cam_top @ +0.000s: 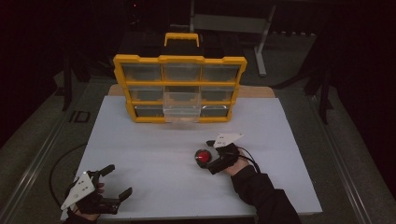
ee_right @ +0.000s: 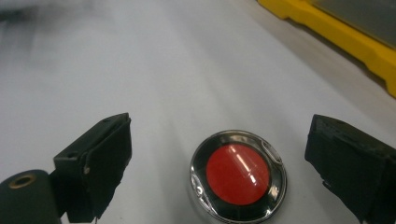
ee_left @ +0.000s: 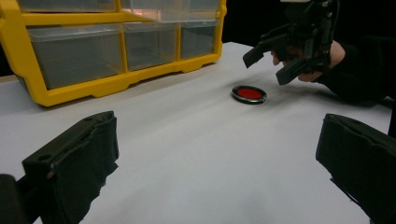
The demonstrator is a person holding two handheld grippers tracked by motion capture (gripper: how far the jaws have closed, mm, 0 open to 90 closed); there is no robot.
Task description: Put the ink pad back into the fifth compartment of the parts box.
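Right gripper (cam_top: 208,153): jaws standing wide apart, gripping nothing; it is hovering just above the white table (cam_top: 154,158), angled toward the person's left.
Red disc (ee_right: 238,175): a round, flat piece with a red face and a shiny metal rim, lying flat on the table. In the right gripper view it is sitting between the 2 black jaws, nearer their tips, touching neither. In the high view it is lying just beyond the gripper's tips.
Left gripper (cam_top: 113,182): jaws spread wide, released, holding nothing; it is resting low near the table's front edge.
Disc from the left gripper: well ahead and slightly right in the left gripper view, far from its jaws, with the right gripper hanging just above and behind it.
Yellow organiser (cam_top: 180,88): standing upright at the far side of the table, well ahead of both grippers; 3 rows of 3 clear drawers, with the middle drawer (cam_top: 181,108) of the lower rows sticking out toward the person.
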